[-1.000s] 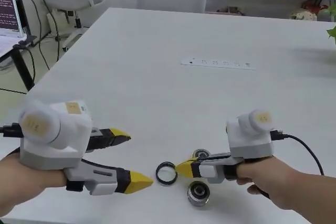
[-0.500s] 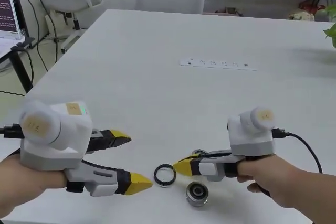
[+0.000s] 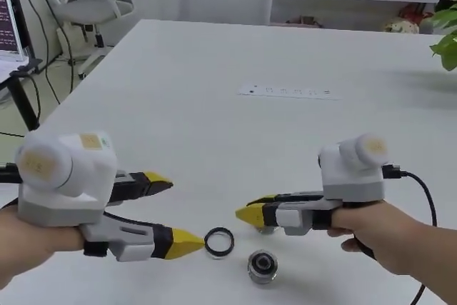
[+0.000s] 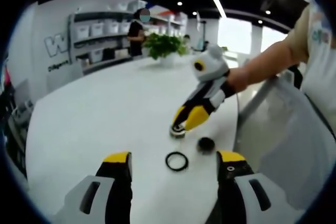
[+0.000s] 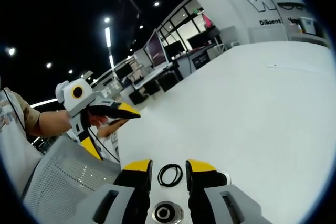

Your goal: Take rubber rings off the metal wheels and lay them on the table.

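I see the left gripper (image 3: 183,213) gaping wide, the right gripper (image 3: 248,209) narrowly parted and empty; the right gripper view adds a metal wheel (image 5: 164,213) beneath its jaws.

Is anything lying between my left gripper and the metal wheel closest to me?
Yes. The loose rubber ring lies flat on the table, roughly between the open left gripper and that wheel.
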Demonstrator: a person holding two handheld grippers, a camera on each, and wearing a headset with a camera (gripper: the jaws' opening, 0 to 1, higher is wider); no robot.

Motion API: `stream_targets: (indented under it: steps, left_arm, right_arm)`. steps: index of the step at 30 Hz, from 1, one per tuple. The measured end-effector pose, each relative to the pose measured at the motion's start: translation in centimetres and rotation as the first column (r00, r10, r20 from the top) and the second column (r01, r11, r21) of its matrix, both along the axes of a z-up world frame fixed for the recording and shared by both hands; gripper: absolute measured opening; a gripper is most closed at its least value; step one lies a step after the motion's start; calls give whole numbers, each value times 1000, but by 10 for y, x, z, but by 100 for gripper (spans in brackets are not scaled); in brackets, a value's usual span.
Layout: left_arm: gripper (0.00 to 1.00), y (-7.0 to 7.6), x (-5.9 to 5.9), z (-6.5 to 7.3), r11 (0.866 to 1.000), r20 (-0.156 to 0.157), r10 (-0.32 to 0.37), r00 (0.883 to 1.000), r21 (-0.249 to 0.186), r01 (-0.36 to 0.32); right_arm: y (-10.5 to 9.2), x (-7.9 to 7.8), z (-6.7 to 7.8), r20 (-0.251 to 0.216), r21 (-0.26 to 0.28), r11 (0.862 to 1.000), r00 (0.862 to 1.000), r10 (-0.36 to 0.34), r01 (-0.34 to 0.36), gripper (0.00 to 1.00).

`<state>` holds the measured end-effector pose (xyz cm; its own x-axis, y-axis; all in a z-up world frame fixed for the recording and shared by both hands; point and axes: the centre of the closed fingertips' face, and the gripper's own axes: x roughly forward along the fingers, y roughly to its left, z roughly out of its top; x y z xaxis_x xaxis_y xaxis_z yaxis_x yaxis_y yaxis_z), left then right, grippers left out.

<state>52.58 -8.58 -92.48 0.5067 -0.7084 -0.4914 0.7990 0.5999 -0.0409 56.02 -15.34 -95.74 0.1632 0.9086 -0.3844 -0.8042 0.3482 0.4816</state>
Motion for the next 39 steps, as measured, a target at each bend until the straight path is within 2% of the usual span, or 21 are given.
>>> stream_targets:
  steps: [5, 12, 24, 32, 39]
  left_arm:
    - [67, -2, 1, 7, 1000, 10, 3, 1000, -8, -2]
    - [68, -6, 1, 14, 1000, 21, -6, 1000, -6, 6]
    - [71, -15, -1, 27, 1000, 34, -19, 999, -24, 20]
    - [73, -19, -6, 33, 999, 38, -19, 999, -37, 21]
    - [75, -19, -9, 38, 999, 46, -12, 999, -42, 14]
  right_arm:
    - [-11, 3, 12, 41, 4, 1000, 999, -11, 11, 28]
    - [-32, 13, 30, 78, 27, 997, 994, -73, 71, 37]
    - [-67, -1, 46, 169, 7, 995, 981, -96, 96, 49]
    - [-84, -14, 53, 259, -42, 995, 963, -71, 85, 60]
    - [-99, -26, 52, 308, -90, 993, 951, -42, 73, 70]
